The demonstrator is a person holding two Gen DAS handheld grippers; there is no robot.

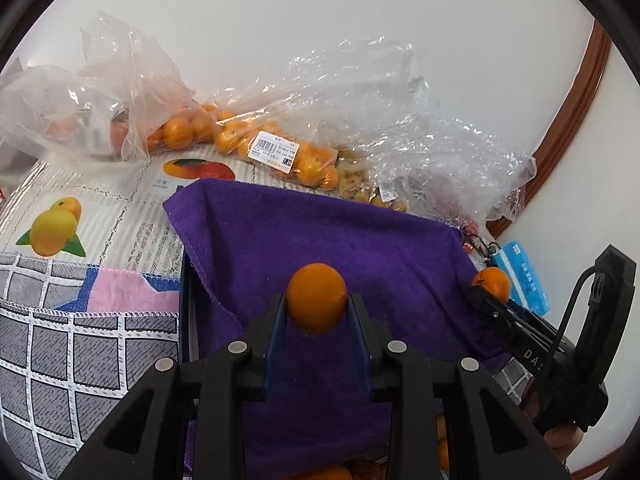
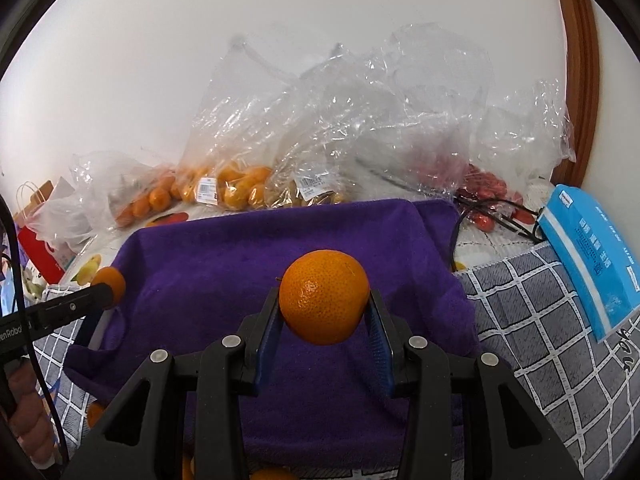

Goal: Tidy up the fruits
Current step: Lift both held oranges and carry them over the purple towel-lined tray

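In the left wrist view the left gripper clamps a small, smooth, round mandarin between its blue-lined pads at centre frame, above a fuzzy purple towel draped in soft folds. At the right edge of that view the right gripper pinches a second fruit. The right wrist view shows that right gripper closed on a larger orange, its skin finely pitted and glossy, again over the purple cloth. Behind, along the top of the towel, crinkled clear plastic bags hold more oranges and small red fruit. A grey quilted mat with a white grid lies lower right, and a flat blue packet rests on it.
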